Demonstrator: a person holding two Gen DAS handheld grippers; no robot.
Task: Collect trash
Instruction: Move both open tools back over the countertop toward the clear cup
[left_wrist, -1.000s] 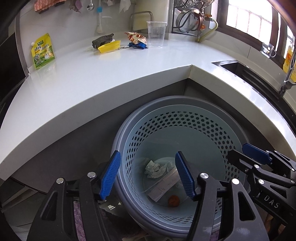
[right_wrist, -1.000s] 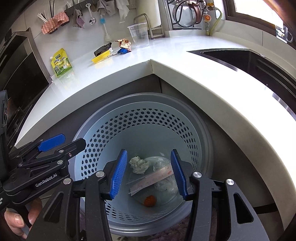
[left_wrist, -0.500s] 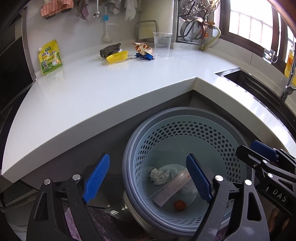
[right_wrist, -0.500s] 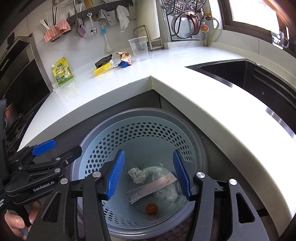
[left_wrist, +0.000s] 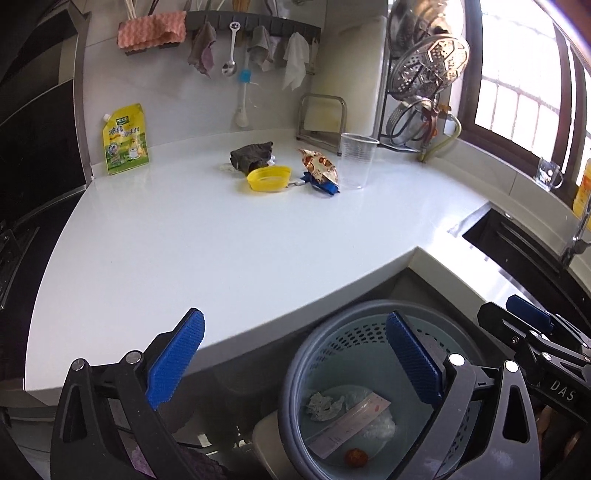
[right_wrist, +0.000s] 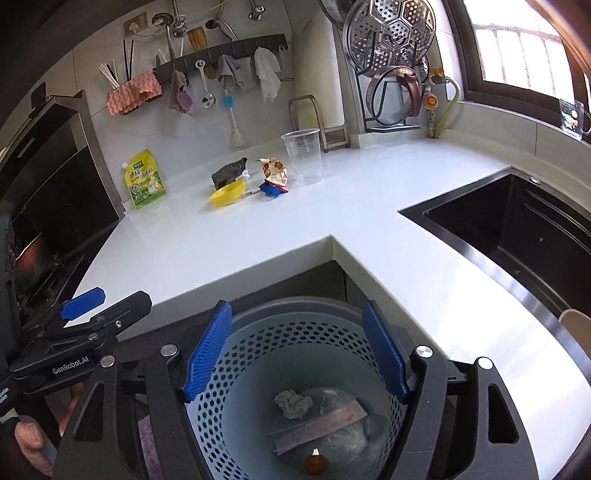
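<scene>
A perforated blue-grey basket (left_wrist: 295, 365) (right_wrist: 303, 343) stands below the counter corner. In it lie crumpled paper (left_wrist: 323, 404) (right_wrist: 293, 404), a long flat wrapper (left_wrist: 351, 424) and a small orange scrap (right_wrist: 314, 465). My left gripper (left_wrist: 293, 317) and right gripper (right_wrist: 295, 308) hang side by side above the basket, jaws opening wide, nothing between them. Far back on the white counter (left_wrist: 221, 251) lie a dark crumpled wrapper (left_wrist: 251, 155), a yellow dish (left_wrist: 268, 178), a patterned snack wrapper (left_wrist: 319, 168) and a clear plastic cup (left_wrist: 357, 160).
A yellow-green pouch (left_wrist: 125, 138) leans on the back wall at the left. A dark sink (right_wrist: 517, 229) is sunk into the counter at the right, a black stove (right_wrist: 44, 221) at the left. Cloths and utensils hang on a wall rail (right_wrist: 221, 55). A hand (right_wrist: 29, 439) holds the left gripper.
Both grippers have risen and tipped upward, so the basket has slid low in each view and the counter fills more of it. Both pairs of jaws have spread wider.
</scene>
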